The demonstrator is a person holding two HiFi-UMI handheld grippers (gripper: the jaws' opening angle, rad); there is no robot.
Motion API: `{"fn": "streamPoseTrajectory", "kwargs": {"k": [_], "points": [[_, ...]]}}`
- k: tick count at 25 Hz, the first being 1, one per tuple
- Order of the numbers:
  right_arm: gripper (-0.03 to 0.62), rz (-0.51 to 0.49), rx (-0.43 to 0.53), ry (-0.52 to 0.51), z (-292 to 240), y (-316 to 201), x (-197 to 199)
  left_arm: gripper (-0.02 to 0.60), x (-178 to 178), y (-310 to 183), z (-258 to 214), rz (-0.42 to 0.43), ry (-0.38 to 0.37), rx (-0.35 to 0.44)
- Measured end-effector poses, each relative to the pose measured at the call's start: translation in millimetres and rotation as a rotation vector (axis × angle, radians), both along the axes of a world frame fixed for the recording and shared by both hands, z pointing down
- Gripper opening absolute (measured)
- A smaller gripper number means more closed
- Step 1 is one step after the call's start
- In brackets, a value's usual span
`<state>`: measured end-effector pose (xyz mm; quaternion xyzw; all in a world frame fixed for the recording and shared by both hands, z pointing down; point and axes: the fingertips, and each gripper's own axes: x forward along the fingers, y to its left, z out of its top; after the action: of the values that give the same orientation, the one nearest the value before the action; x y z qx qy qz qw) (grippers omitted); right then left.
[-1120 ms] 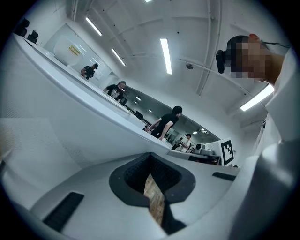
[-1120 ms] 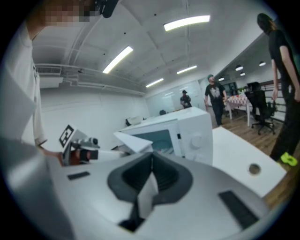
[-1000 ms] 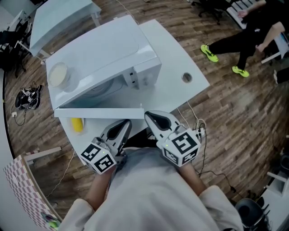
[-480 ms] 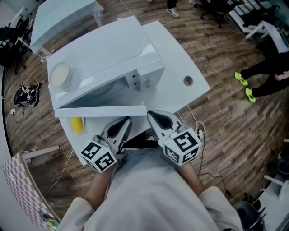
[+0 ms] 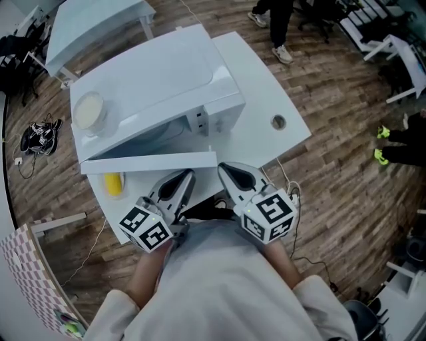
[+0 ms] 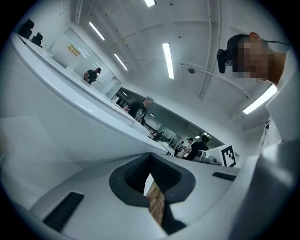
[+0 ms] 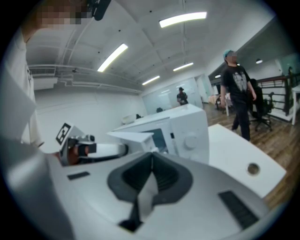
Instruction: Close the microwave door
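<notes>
The white microwave (image 5: 160,73) stands on the white table (image 5: 266,86), its door (image 5: 150,163) swung wide open so that the top edge runs across just in front of both grippers. My left gripper (image 5: 182,178) is shut and empty, its tip right below the door's edge. Beside it my right gripper (image 5: 225,170) is also shut and empty, its tip near the door's free end. In the right gripper view the microwave (image 7: 185,131) and its open door (image 7: 133,137) lie ahead of the shut gripper (image 7: 149,180). In the left gripper view the gripper (image 6: 152,187) is shut.
A pale round bowl (image 5: 88,110) sits on top of the microwave. A yellow object (image 5: 114,183) lies on the table under the door. The table has a cable hole (image 5: 278,122). A second white table (image 5: 86,20) stands behind. A person's legs (image 5: 276,26) are on the wooden floor.
Both grippers have hardly moved and the door stays open. The people in the background have walked to other places.
</notes>
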<state>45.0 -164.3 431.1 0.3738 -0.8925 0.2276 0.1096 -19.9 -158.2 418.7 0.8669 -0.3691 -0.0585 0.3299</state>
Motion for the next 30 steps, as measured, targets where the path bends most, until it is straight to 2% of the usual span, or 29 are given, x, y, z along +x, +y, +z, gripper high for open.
{"fn": "streamPoseTrajectory", "kwargs": {"k": [30], "points": [[0.023, -0.038, -0.019, -0.024, 2.4, -27.7, -16.4, 0.018, -11.1, -32.7, 9.1, -0.050, -0.003, -0.031]]}}
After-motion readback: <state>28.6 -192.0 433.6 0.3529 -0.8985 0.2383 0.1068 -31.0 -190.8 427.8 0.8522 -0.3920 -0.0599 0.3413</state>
